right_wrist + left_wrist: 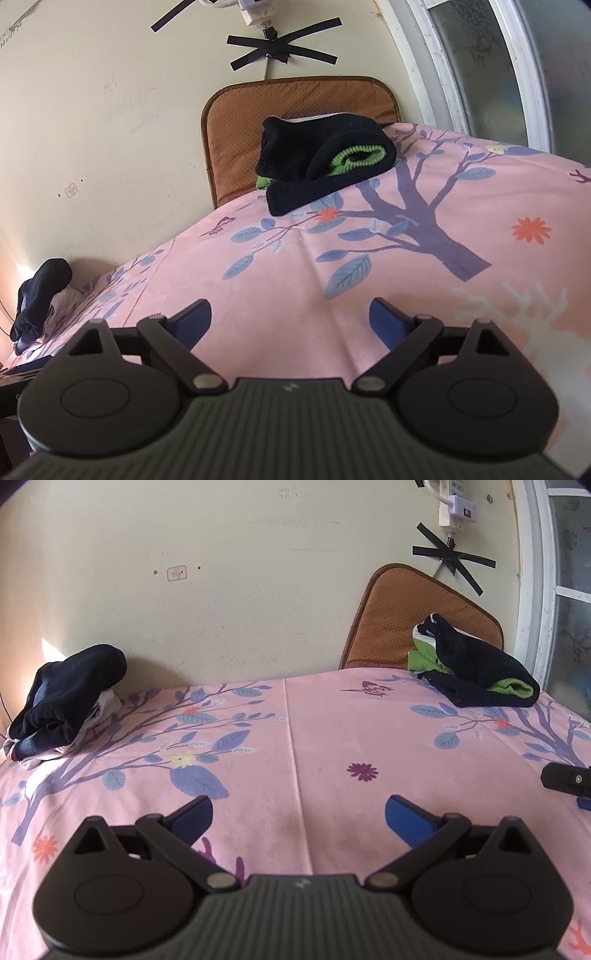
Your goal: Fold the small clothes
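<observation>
A black and green bundle of small clothes (476, 672) lies at the far right of the pink flowered sheet (314, 738), against a brown cushion. The right wrist view shows that bundle (325, 162) straight ahead, well beyond the fingers. A dark navy and white heap of clothes (62, 701) sits at the far left by the wall; it appears small at the left edge (40, 299) of the right wrist view. My left gripper (299, 816) stands open over bare sheet, nothing between its blue pads. My right gripper (290, 319) is open too, holding nothing; one of its fingers (567, 781) pokes in at the left wrist view's right edge.
A brown perforated cushion (413, 620) leans on the cream wall behind the right bundle. A white power strip (454, 509) and black tape strips (454, 559) hang on the wall above. A white-framed window (480, 66) borders the bed's right side.
</observation>
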